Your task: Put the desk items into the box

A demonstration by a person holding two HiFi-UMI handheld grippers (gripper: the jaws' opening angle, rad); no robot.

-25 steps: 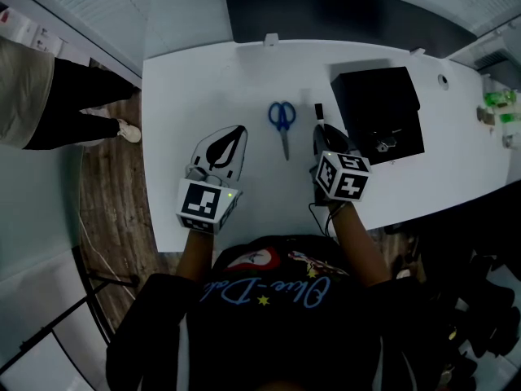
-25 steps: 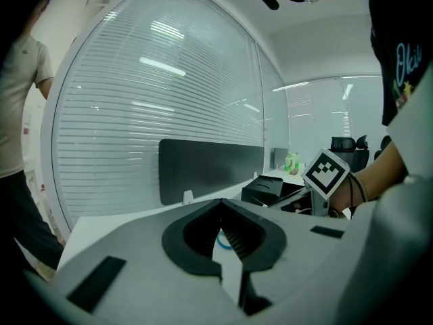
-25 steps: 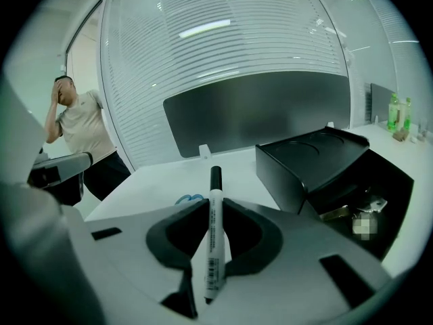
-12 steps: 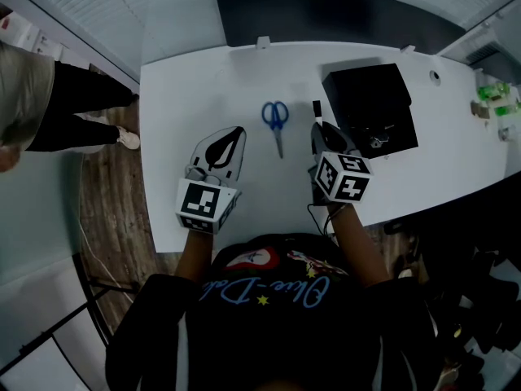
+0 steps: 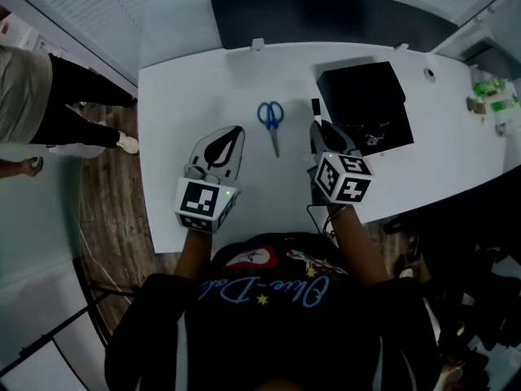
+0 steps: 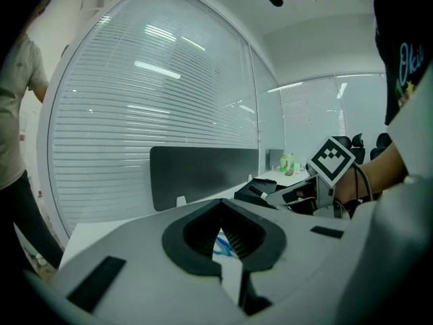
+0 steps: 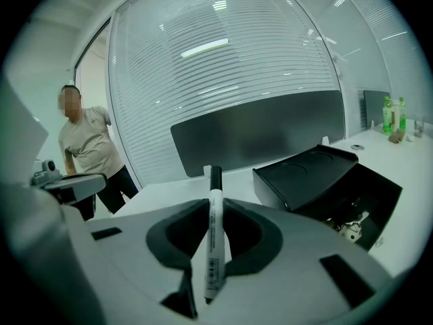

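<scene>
Starting at the left: ignoring a bystander [image 5: 24, 88] standing off the desk's 9 o'clock edge; parking the left gripper [image 5: 234, 133] over the near part of the white desk [image 5: 187, 80], jaws pressed together with nothing between them, so basically idling; peeking past its tips at the blue scissors [image 5: 271, 120], lying flat on bare desk at roughly 1 o'clock from that gripper and well apart from the box; not touching those yet.

Moving right: pinching a black-capped marker [image 7: 214, 235] in the right gripper [image 5: 319, 129], jaws clamped on the barrel, cap end poking forward toward 12 o'clock; holding it just beside the black box [image 5: 358, 88], sitting at about 1 o'clock from that gripper; not reaching over the opening yet, judging from above.

Guessing at progress: spotting something small and pale [image 5: 373, 139] already lying in the box's open part, too tiny to name; counting the marker as halfway there, gripped but not dropped in; counting the scissors as untouched; probably looking at marker into the box first, then scissors, going by what's showing on the desk.
</scene>
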